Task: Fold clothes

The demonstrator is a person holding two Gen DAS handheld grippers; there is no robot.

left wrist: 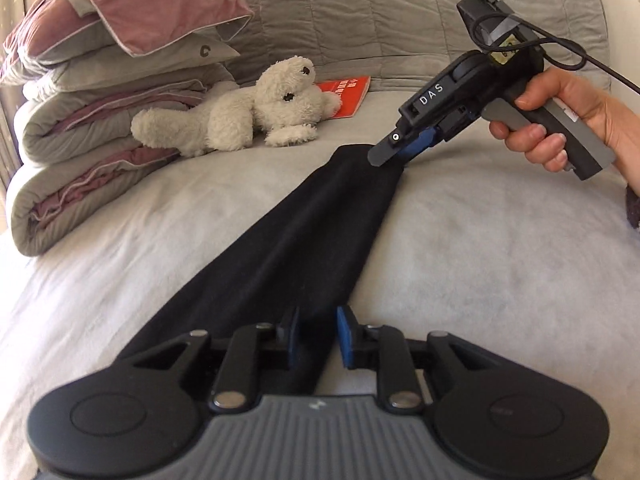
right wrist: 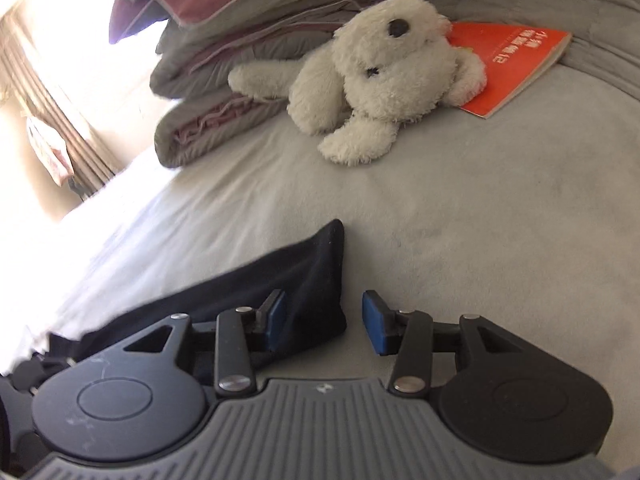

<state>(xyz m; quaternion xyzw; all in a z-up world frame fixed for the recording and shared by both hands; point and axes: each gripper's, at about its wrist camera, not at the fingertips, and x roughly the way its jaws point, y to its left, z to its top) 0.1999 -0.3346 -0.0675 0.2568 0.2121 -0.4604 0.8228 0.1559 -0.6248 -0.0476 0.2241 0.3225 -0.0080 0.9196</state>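
Grey bedding (left wrist: 460, 240) covers the whole bed, soft and slightly rumpled, with a quilted grey headboard cover (left wrist: 360, 4) rising at the far side. Far left, a stack of folded grey-and-mauve quilts (left wrist: 84, 152) carries a dusty-pink pillow (left wrist: 132, 8) on top. A white plush dog (left wrist: 248, 112) sprawls just beside the stack, its paw touching an orange booklet (left wrist: 348, 94) that lies flat behind it. Far left in the right wrist view, beige curtains (right wrist: 76, 136) hang by a bright window.

Across the middle of the bed a black garment (left wrist: 304, 232) is stretched out long and narrow — near end at the left gripper (left wrist: 318, 338), far end at the right gripper (left wrist: 394, 152). The left gripper's blue pads (left wrist: 345, 336) sit either side of the cloth with a small gap showing on the right; whether they are pinching it, I cannot tell. The right gripper, held in a person's hand (left wrist: 560, 120), meets the far corner of the garment. From its own camera its fingers stand clearly apart — released — with the cloth's hemmed end (right wrist: 320, 280) lying beside the left pad and the right pad over bare bedding.
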